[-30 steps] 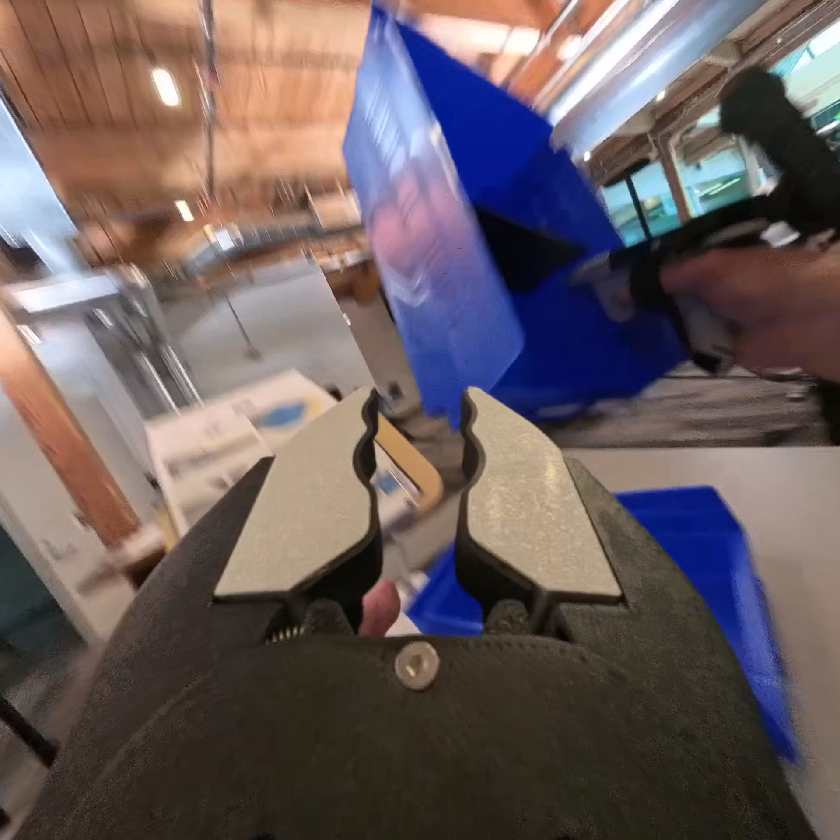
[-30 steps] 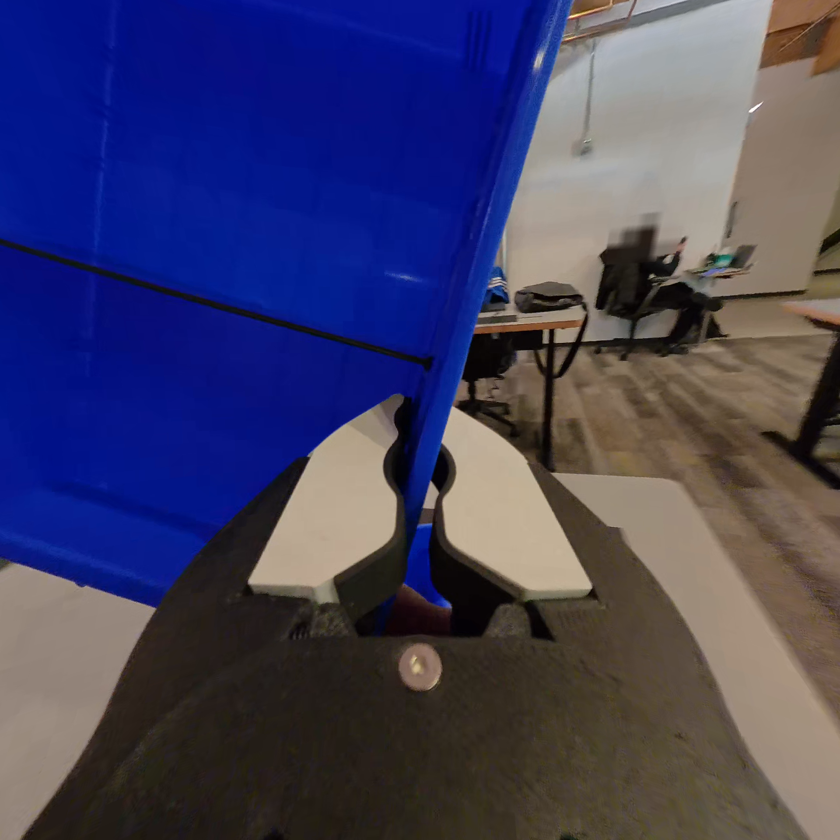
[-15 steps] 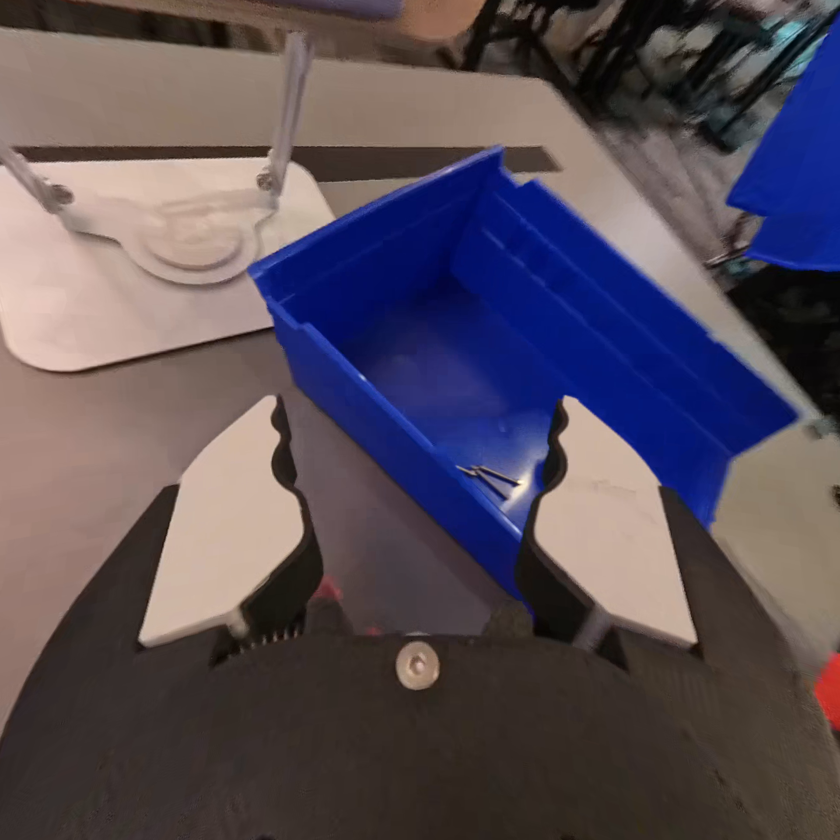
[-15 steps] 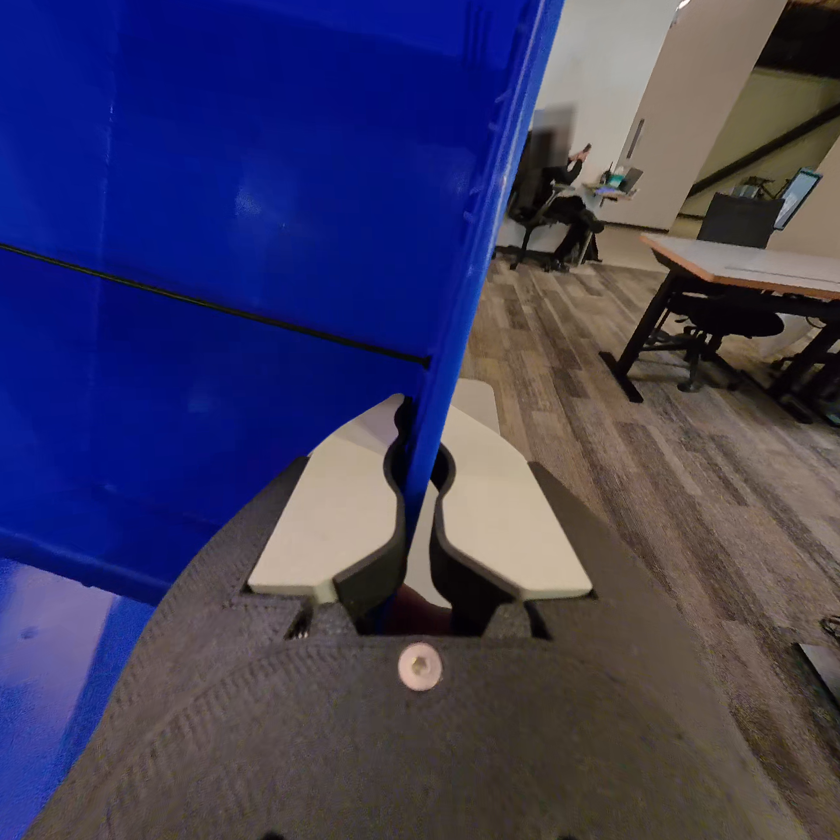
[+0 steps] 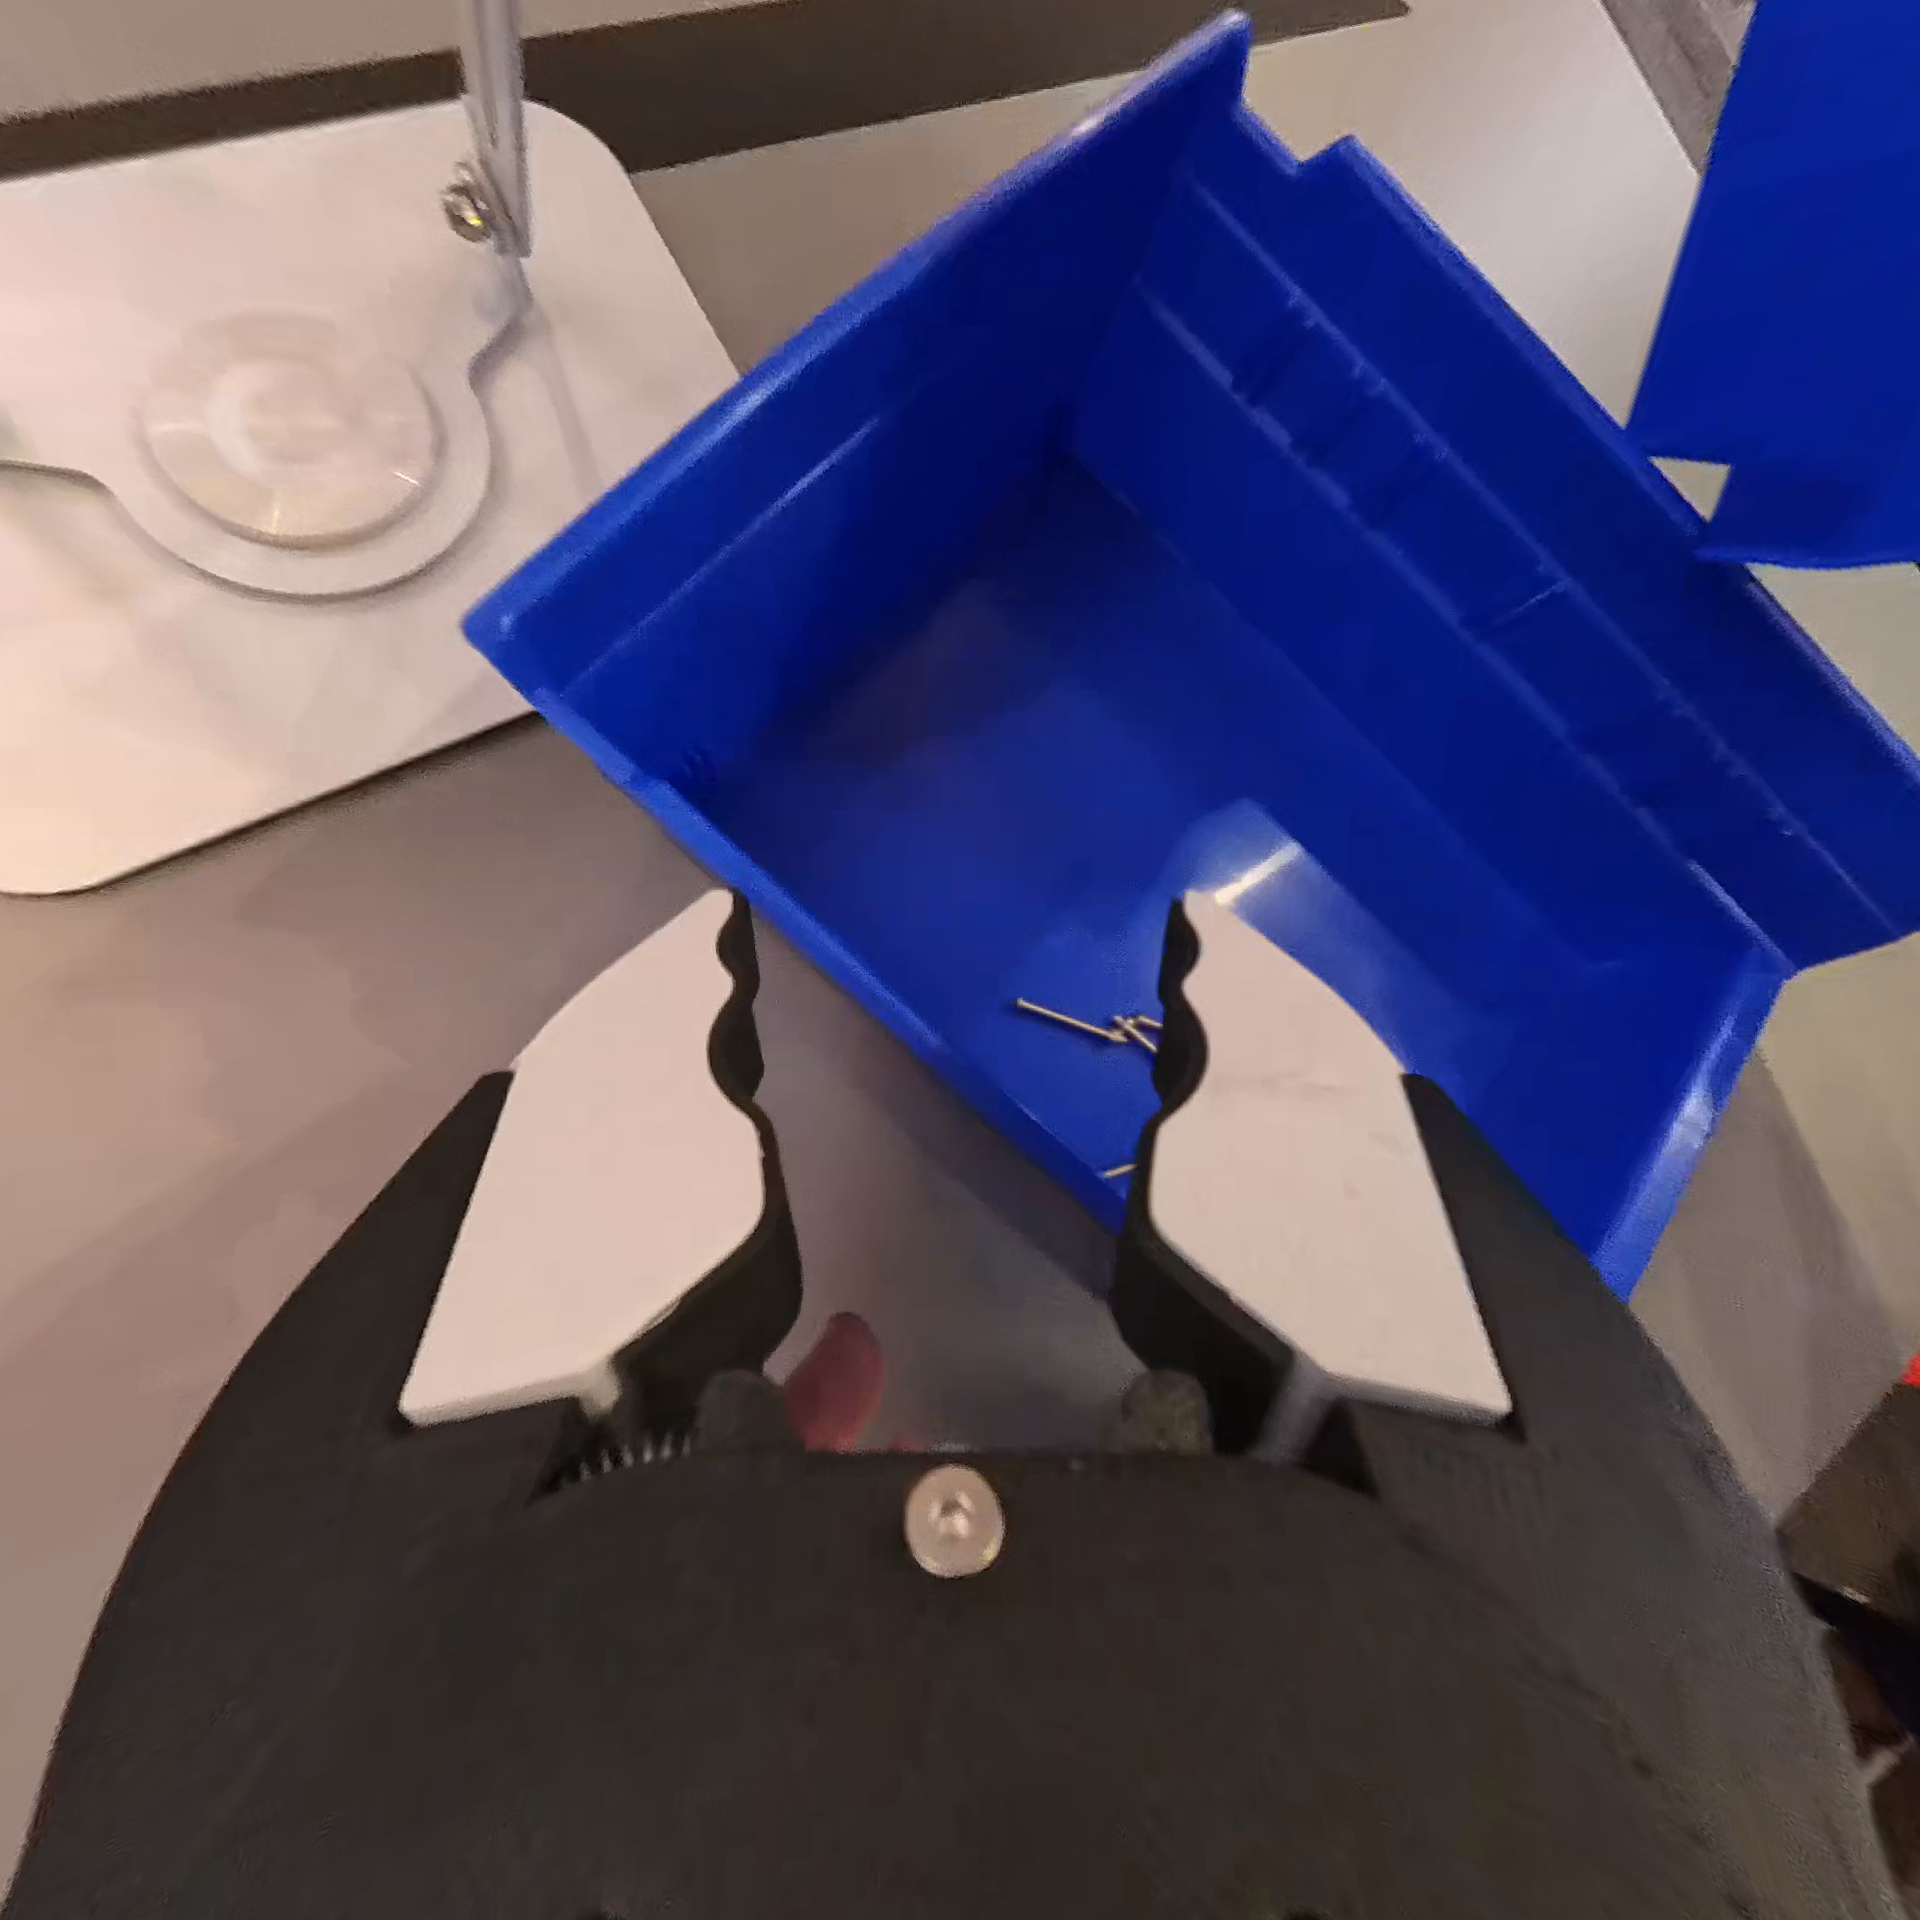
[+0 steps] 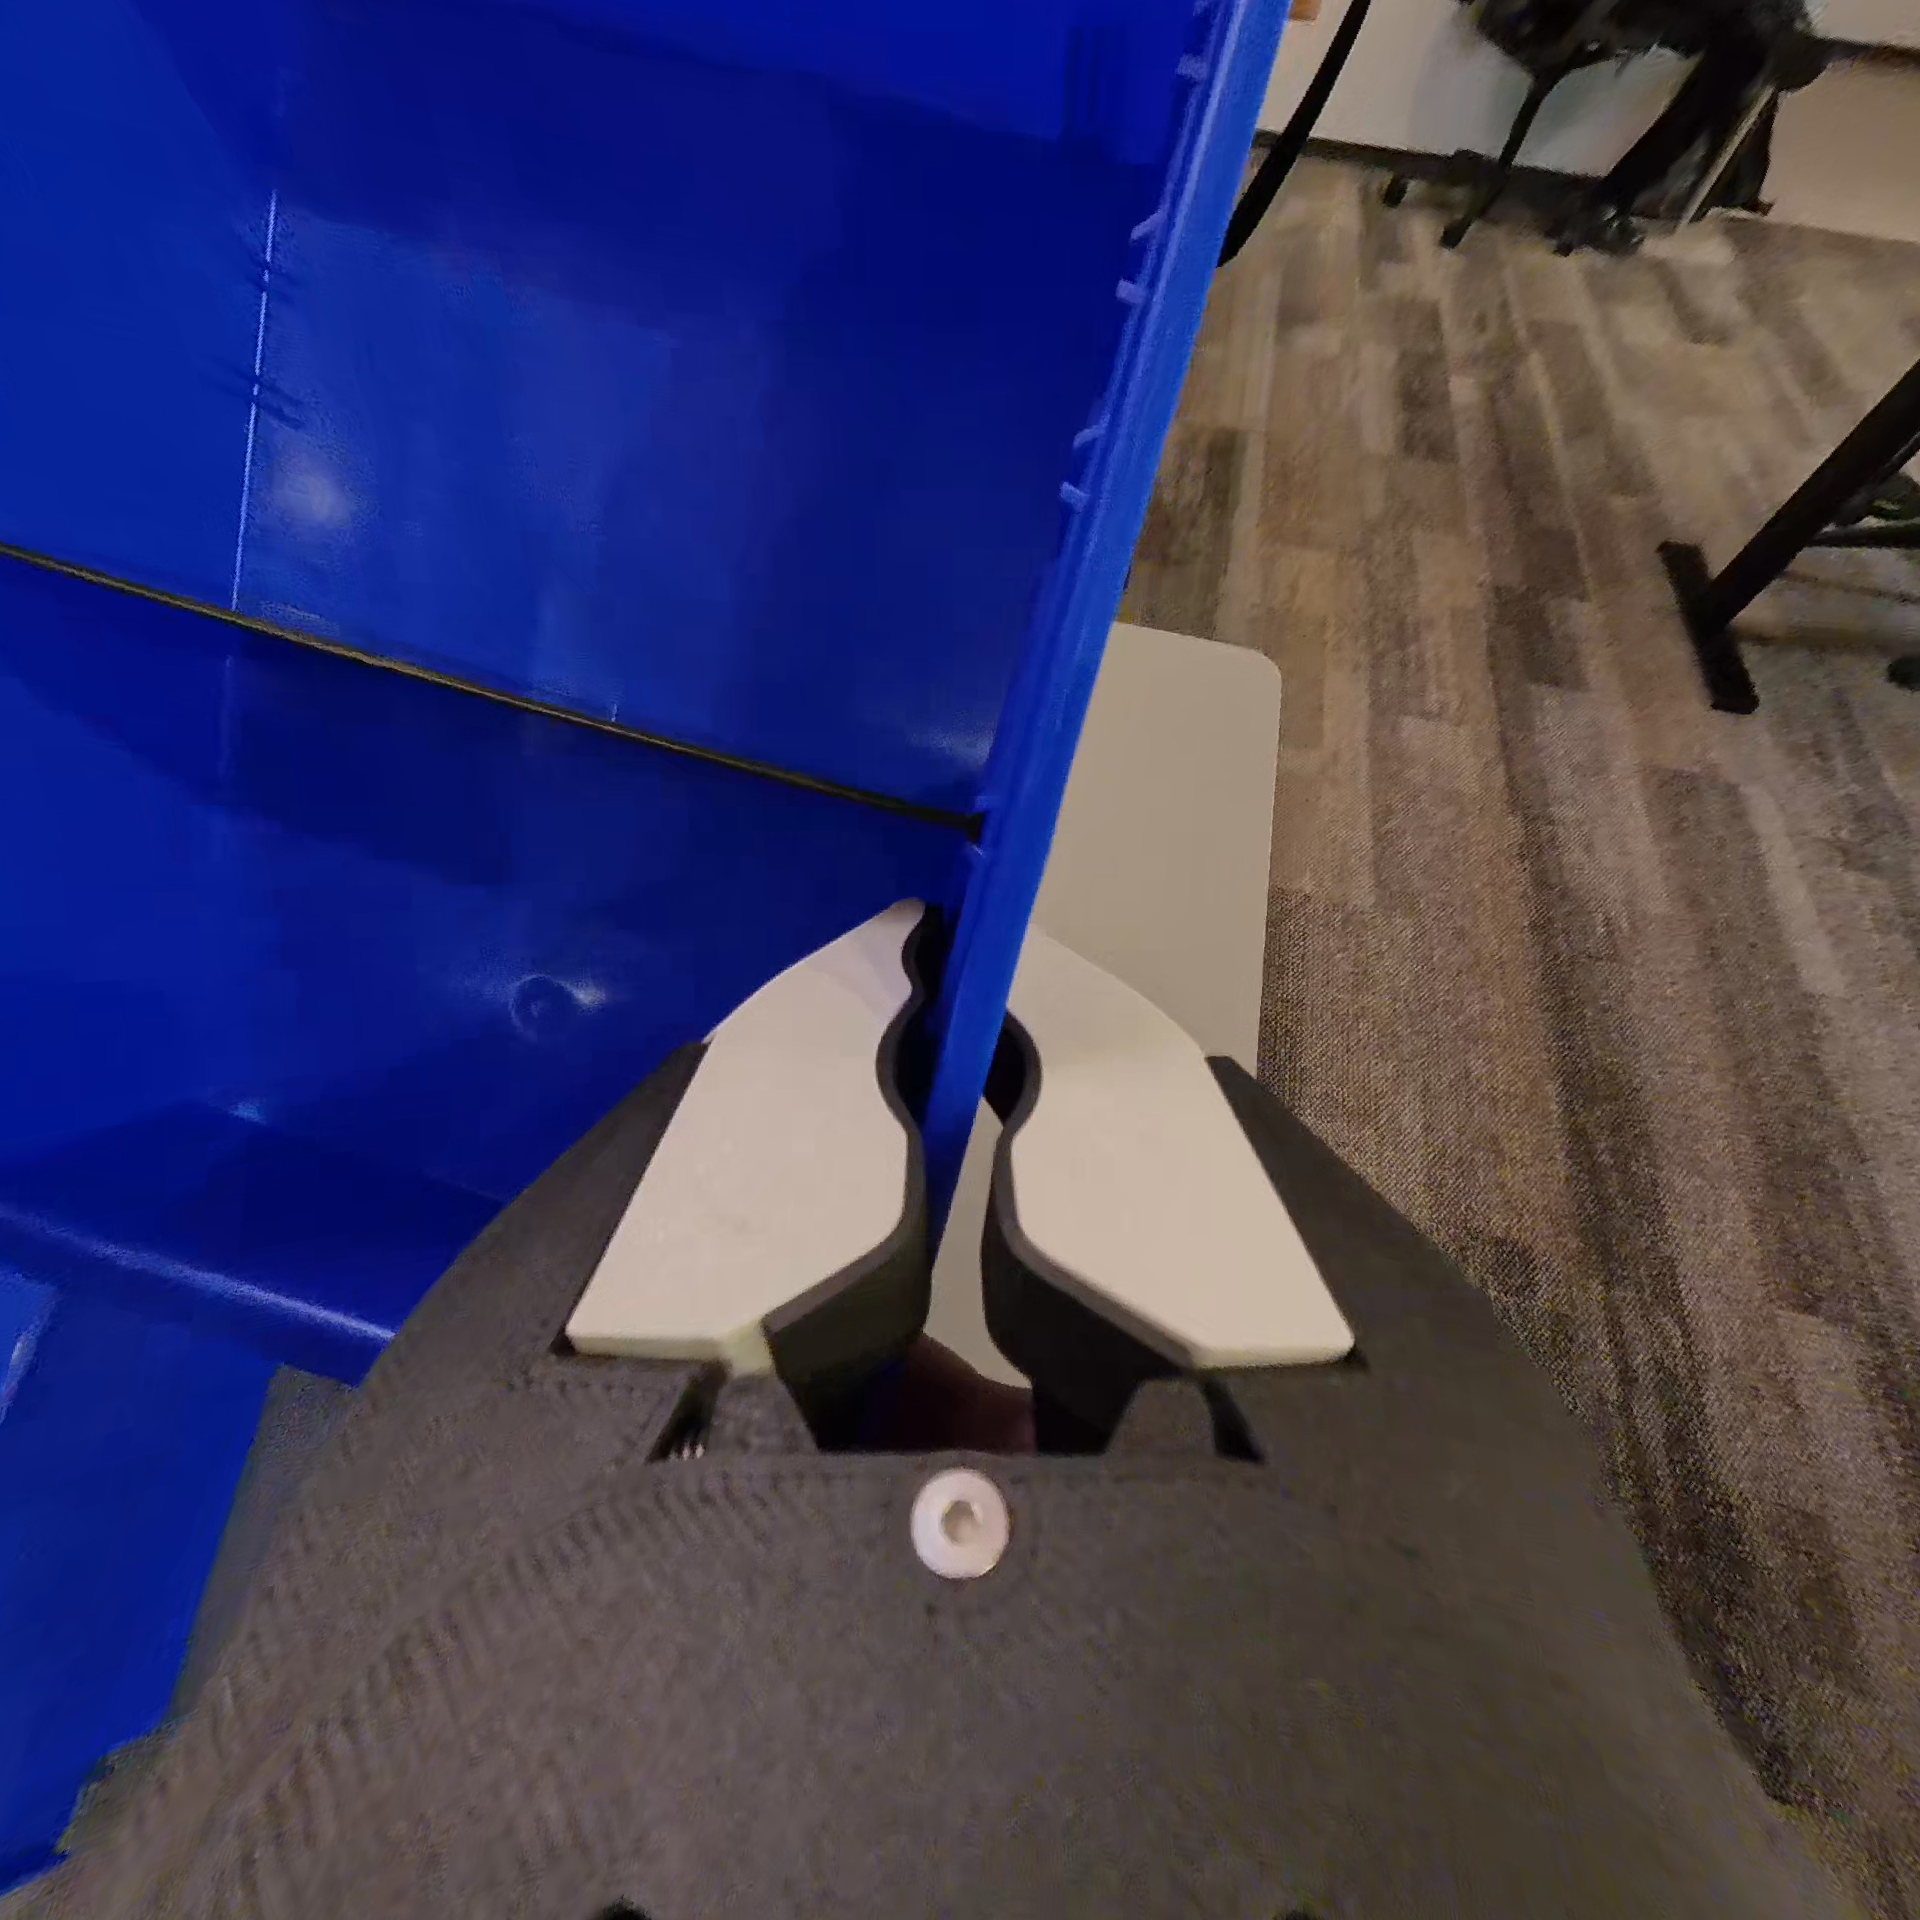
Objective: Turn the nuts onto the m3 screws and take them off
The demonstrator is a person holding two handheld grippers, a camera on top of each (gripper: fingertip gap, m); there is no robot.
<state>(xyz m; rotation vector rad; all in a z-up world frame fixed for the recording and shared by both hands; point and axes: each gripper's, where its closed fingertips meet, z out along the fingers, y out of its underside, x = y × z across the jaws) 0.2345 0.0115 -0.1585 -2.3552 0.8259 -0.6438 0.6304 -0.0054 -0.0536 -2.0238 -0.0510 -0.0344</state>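
Note:
A blue bin [image 5: 1351,520] sits on the grey table [image 5: 260,1039]. A few thin metal screws [image 5: 1091,1029] lie on its floor near the front wall. My left gripper [image 5: 954,920] is open, its jaws astride the bin's near wall, the right finger over the screws. My right gripper [image 6: 971,935] is shut on the side wall of a second blue bin [image 6: 520,416] and holds it lifted and tilted. That bin also shows at the top right of the left wrist view [image 5: 1818,260]. No nuts are visible.
A white stand base [image 5: 260,468] with a metal rod [image 5: 499,125] lies on the table left of the bin. In the right wrist view the table corner [image 6: 1174,831] ends over a wood-pattern floor [image 6: 1558,935] with black desk legs [image 6: 1766,540]. There is about 40 centimetres between the tips of the two grippers.
My left gripper swung down from facing the room to the bin on the table, opened, and closed in on its near wall. My right gripper kept hold of the lifted bin and tipped downward.

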